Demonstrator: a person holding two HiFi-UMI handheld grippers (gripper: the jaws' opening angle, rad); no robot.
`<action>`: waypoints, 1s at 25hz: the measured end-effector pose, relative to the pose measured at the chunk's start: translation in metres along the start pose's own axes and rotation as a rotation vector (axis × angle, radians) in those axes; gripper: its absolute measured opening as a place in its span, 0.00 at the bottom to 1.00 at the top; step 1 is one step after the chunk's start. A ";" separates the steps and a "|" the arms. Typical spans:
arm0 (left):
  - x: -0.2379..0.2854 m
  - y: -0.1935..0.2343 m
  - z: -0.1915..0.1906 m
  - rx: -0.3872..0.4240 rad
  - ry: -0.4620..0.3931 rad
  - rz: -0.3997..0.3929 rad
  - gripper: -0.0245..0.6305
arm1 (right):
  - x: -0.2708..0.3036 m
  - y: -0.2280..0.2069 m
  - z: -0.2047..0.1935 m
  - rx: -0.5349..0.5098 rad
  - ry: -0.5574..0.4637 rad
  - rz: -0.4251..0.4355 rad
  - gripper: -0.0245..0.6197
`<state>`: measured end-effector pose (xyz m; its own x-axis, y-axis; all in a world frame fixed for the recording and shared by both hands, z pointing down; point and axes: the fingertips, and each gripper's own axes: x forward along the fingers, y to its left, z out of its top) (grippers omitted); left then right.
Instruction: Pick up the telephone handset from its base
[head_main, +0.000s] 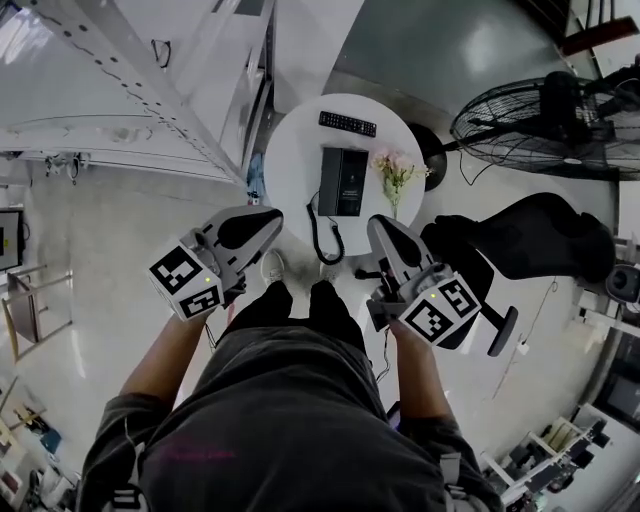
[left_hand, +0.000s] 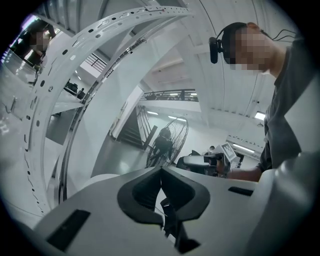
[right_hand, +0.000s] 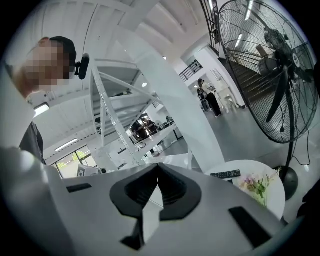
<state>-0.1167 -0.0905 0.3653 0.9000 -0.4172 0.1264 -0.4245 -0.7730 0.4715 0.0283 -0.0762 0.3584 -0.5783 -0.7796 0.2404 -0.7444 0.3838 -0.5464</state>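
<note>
nearest the head camera, the person's dark shirt and both forearms filled the bottom of the frame and hid the floor under them. the left gripper (head_main: 272, 216) had its jaws pressed together with nothing between them, and the right gripper (head_main: 377, 224) was likewise closed and empty; each gripper's own view showed the dark pads meeting at the tips. both tools hung short of the round white table (head_main: 290, 150), one to either side of its near edge, touching nothing. just ahead of the tips and between them, a coiled black cord (head_main: 322, 236) drooped over the table edge. beyond it lay the black telephone base (head_main: 354, 182) with the handset (head_main: 329, 182) resting on its left side, well clear of both grippers; from above the two dark shapes merged and the handset's outline was hard to separate. in the right gripper's view the tool's own body covered the phone. a small bunch of flowers (head_main: 396, 172) stood just right of the base, a remote control (head_main: 347, 123) lay past it, and a large floor fan (head_main: 540, 112), cut off by the frame, stood far off to the right.
</note>
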 end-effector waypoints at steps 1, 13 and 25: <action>0.003 0.003 -0.003 -0.004 0.005 0.007 0.06 | 0.002 -0.004 0.000 0.002 0.005 0.001 0.07; 0.060 0.042 -0.058 -0.062 0.059 0.118 0.06 | 0.036 -0.080 -0.018 -0.008 0.114 0.042 0.07; 0.122 0.108 -0.141 -0.184 0.133 0.233 0.06 | 0.045 -0.162 -0.034 0.041 0.210 0.055 0.07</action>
<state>-0.0381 -0.1573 0.5546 0.7910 -0.4970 0.3568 -0.6065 -0.5599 0.5645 0.1114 -0.1572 0.4850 -0.6779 -0.6362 0.3684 -0.6979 0.3993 -0.5946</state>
